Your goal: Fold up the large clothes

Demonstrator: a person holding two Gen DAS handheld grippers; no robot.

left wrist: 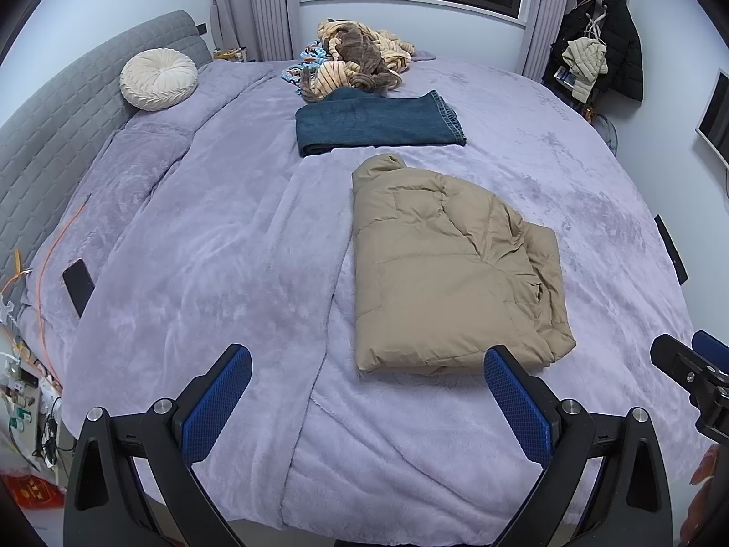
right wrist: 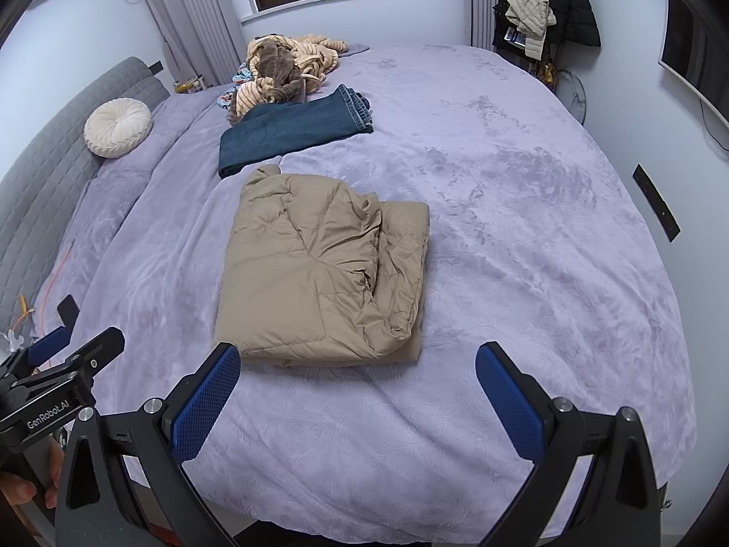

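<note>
Left wrist, jeans (left wrist: 378, 123) beyond jacket (left wrist: 451, 264), pillow (left wrist: 158, 79)

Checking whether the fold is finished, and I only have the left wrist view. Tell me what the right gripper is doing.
Observer: The right gripper is open and empty, above the blanket, just short of the tan jacket.
Operator: Report where the jacket sits against its fingers.
Observer: The jacket's near edge lies just beyond the left finger; the other finger has only blanket ahead.
Operator: Confirm my own gripper from there.
Observer: The left gripper shows at the picture's left edge, with a hand below it.
</note>
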